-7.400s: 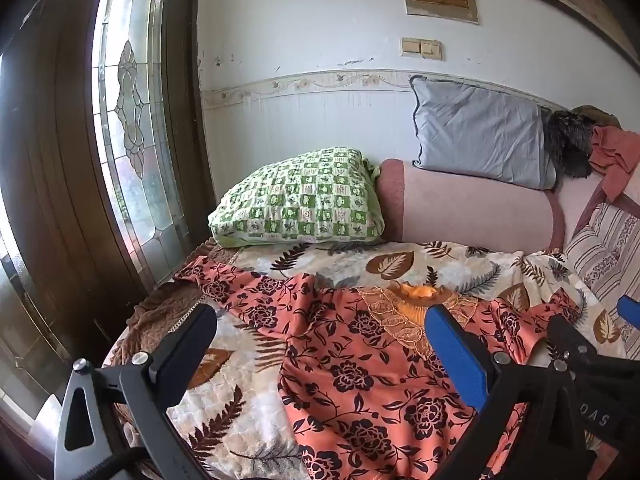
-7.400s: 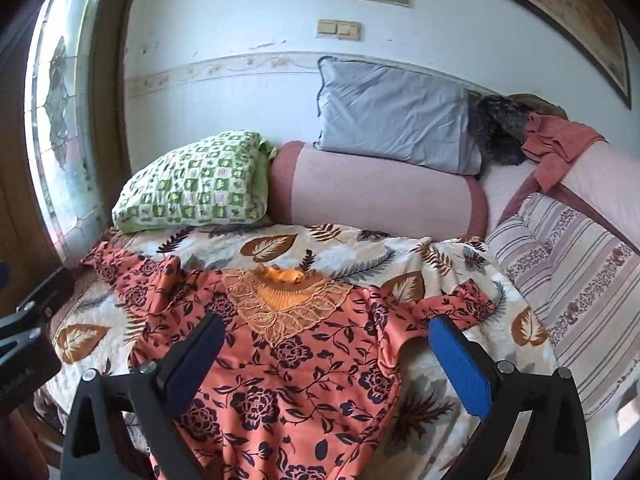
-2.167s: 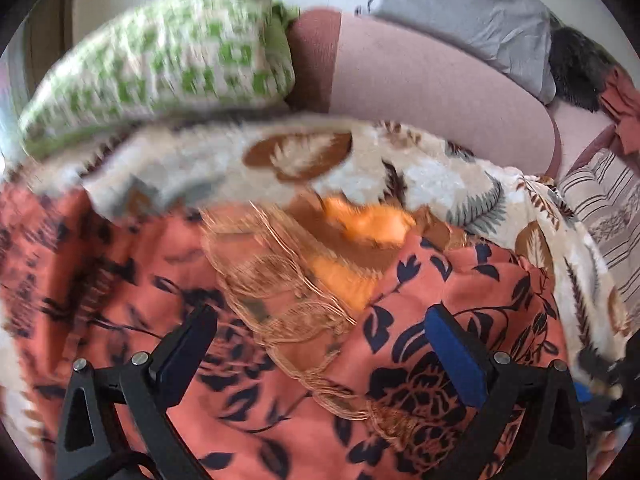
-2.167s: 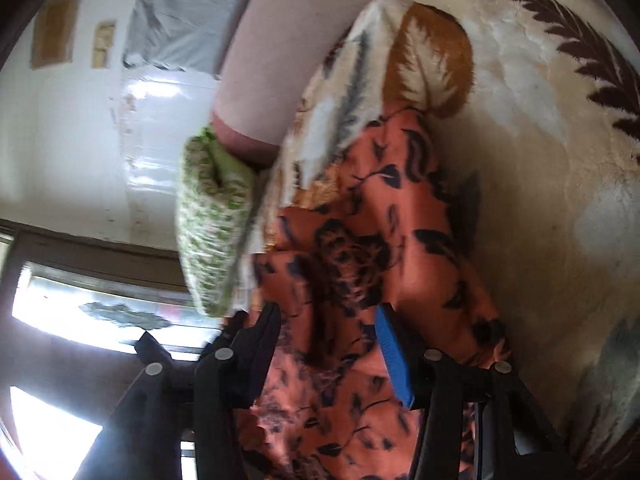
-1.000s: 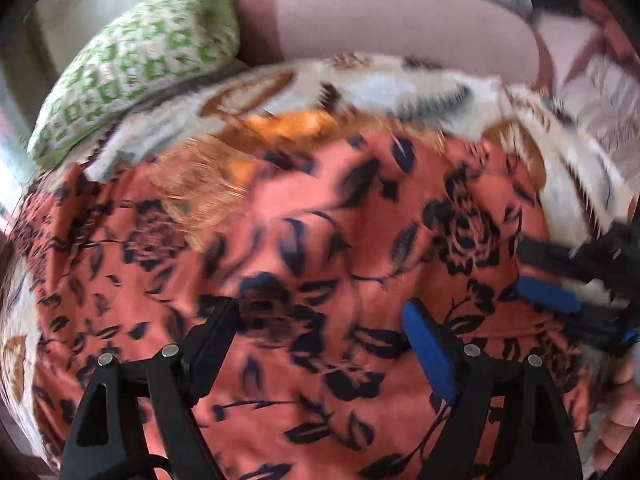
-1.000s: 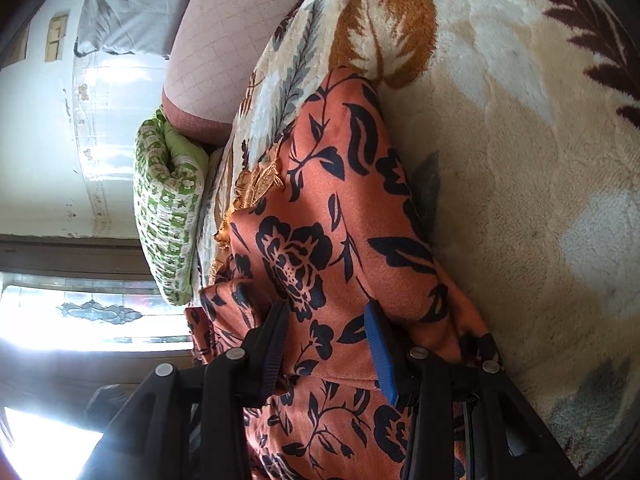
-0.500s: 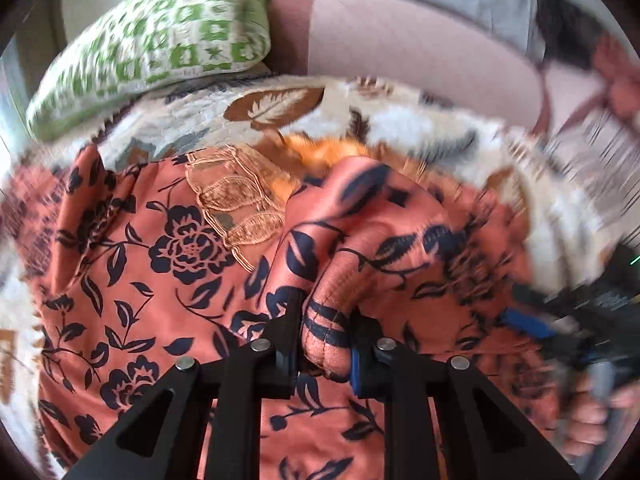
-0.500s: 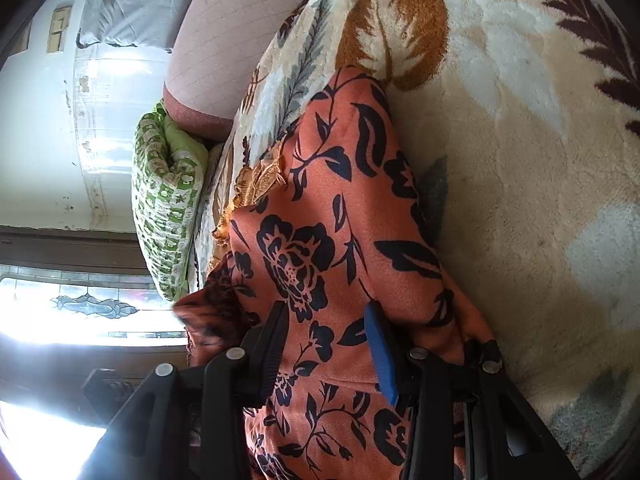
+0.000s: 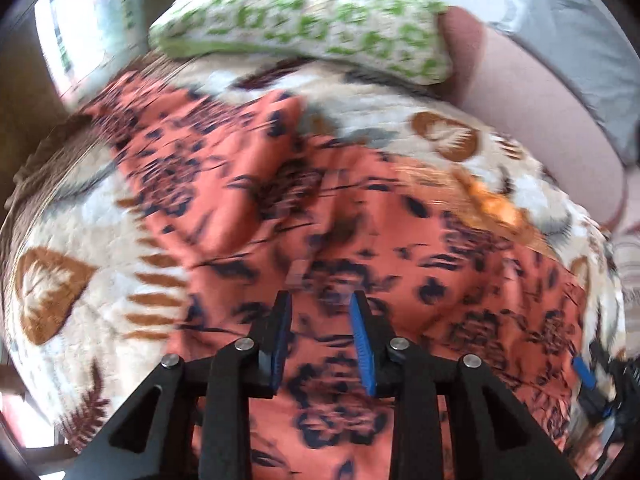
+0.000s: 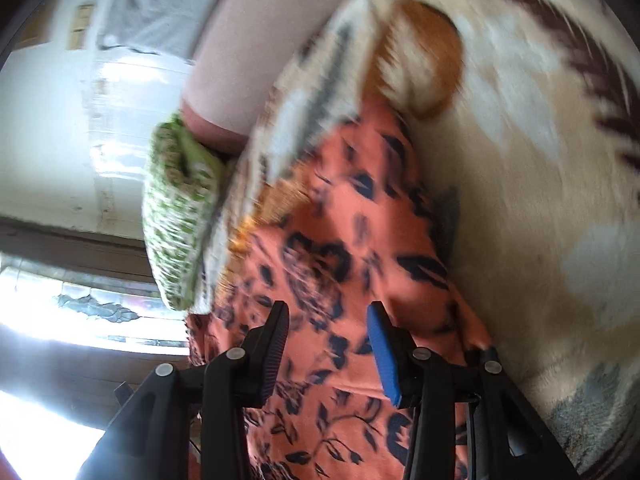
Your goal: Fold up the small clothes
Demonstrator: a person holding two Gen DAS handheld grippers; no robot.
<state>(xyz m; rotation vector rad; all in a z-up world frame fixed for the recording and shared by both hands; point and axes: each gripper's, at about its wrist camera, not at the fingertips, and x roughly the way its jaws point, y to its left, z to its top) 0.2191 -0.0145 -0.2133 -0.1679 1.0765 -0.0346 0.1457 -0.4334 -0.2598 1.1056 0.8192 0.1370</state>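
Observation:
An orange blouse with a dark flower print (image 9: pixel 360 232) lies on the leaf-patterned blanket (image 9: pixel 72 280), its right side folded over the middle and its left sleeve (image 9: pixel 168 136) stretched toward the window. My left gripper (image 9: pixel 320 300) hovers over the blouse with the jaws partly open and nothing between them. My right gripper (image 10: pixel 328 312) is turned on its side over the right part of the blouse (image 10: pixel 352 248), jaws apart and empty. The right gripper also shows at the right edge of the left wrist view (image 9: pixel 600 380). Both views are motion-blurred.
A green-and-white checked pillow (image 9: pixel 304 16) and a pink bolster (image 9: pixel 528 92) lie at the head of the bed, with a grey pillow (image 9: pixel 576 28) behind. A stained-glass window (image 10: pixel 92 304) is on the left side. The blanket (image 10: pixel 540 200) stretches to the right.
My left gripper has let go of the fold of blouse it pinched half a second ago and shifted left. The right gripper's jaws have opened wider. The folded-over side now lies on the blouse.

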